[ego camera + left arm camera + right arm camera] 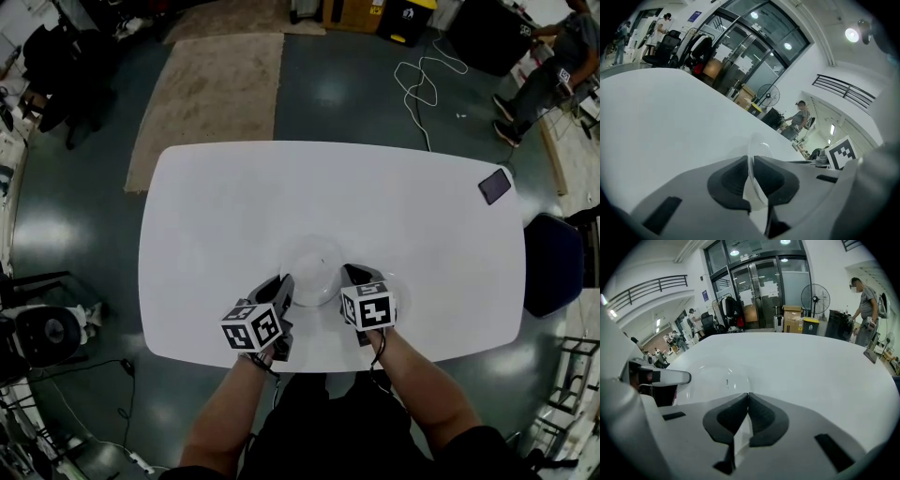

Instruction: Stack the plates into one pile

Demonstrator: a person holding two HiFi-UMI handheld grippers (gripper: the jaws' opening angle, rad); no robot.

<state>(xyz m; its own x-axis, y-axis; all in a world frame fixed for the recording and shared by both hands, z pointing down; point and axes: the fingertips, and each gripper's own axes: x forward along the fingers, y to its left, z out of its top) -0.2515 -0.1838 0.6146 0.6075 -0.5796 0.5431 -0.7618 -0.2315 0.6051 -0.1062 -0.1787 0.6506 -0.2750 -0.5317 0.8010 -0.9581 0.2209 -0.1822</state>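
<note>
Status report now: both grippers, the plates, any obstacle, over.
Left gripper shut on clear plate rim. Right gripper shut beside it, grip unclear. Phone at far corner, not in the way.

Two tongs [284, 283] [352, 274], one phone [494, 186], one table [281, 197]

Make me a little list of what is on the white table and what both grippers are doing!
table: white oval table
plate: clear round plastic plate, near the person; how many, unclear
phone: dark flat phone, far right corner
left gripper: jaws pinch the plate's rim
right gripper: jaws together at the plate's edge
</note>
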